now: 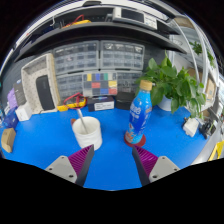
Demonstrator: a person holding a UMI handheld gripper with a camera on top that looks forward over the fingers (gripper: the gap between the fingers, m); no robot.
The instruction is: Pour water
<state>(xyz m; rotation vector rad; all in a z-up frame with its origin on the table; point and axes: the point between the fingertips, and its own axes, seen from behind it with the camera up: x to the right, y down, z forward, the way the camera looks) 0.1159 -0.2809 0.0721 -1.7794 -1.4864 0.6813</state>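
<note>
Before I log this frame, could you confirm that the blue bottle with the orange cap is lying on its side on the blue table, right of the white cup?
Not quite: the gripper view shows the blue bottle standing upright, not lying down. It is on the blue table, right of the white cup, beyond the open gripper.

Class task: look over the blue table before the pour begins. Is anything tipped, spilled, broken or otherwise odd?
Nothing stands out. The bottle stands upright with its cap on, the white cup sits upright with a stick in it, and the blue table shows no spill. The gripper is open, short of both.
</note>
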